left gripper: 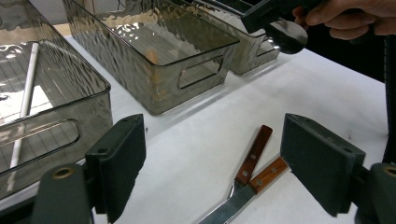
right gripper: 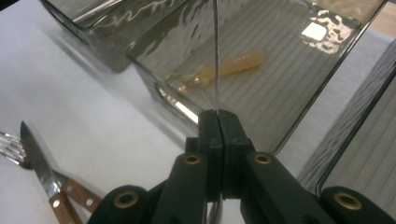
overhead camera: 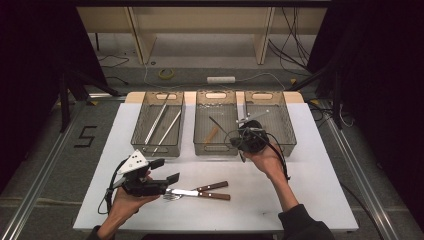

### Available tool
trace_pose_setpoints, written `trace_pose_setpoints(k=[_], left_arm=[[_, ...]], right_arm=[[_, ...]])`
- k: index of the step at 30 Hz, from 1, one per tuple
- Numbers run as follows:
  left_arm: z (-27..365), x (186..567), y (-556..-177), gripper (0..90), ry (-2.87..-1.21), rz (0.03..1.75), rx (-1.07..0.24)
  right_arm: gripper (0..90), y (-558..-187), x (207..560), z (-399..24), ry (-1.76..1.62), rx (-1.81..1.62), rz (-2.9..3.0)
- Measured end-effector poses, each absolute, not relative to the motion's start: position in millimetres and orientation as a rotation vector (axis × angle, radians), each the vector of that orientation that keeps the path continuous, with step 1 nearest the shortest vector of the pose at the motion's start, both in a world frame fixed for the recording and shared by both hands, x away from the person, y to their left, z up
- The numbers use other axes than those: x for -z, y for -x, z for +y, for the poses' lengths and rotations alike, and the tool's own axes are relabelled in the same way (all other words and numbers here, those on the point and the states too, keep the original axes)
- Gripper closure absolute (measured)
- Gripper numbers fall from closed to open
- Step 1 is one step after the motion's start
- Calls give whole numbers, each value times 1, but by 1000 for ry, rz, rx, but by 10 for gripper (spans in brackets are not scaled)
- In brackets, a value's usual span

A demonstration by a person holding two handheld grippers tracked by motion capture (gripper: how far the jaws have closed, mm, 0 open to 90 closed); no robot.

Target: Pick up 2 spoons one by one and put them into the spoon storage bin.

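1. Right tongs [right gripper: 218, 116]: clamped on a thin metal spoon [left gripper: 286, 35], seen edge-on in the right gripper view. They hang above the near rims where the middle bin and right bin meet. The spoon's long axis runs away from the person.
2. Left tongs [overhead camera: 166, 171]: jaws wide apart, holding nothing, low over the front left of the surface.
3. Surface [overhead camera: 310, 170]: white, carrying three smoked plastic bins in a row at the far edge.
4. Left bin [overhead camera: 141, 132]: long pale sticks [overhead camera: 162, 125].
5. Middle bin [overhead camera: 200, 130]: one amber-handled utensil [right gripper: 233, 63].
6. Right bin [overhead camera: 287, 125]: contents unclear behind the right hand.
7. Knife [overhead camera: 200, 193] and fork [overhead camera: 172, 197]: just beyond the left tongs, with their wooden handles pointing right. The left hand is nearer.
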State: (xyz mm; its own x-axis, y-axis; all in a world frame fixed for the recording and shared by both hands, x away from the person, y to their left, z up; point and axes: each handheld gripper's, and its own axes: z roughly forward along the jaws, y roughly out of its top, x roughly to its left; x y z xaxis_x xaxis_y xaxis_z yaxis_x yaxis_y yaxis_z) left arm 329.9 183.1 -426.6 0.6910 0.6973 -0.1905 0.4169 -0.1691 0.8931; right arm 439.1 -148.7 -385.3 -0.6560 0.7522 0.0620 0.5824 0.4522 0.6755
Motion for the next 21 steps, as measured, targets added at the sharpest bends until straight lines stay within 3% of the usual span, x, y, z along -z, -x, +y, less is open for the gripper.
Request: trace_pose_setpoints(k=[21], left_arm=[[181,426,-329,217,-1805,868,-333]], right_arm=[[896,-486,375,-134,-1229,-1017,2401]])
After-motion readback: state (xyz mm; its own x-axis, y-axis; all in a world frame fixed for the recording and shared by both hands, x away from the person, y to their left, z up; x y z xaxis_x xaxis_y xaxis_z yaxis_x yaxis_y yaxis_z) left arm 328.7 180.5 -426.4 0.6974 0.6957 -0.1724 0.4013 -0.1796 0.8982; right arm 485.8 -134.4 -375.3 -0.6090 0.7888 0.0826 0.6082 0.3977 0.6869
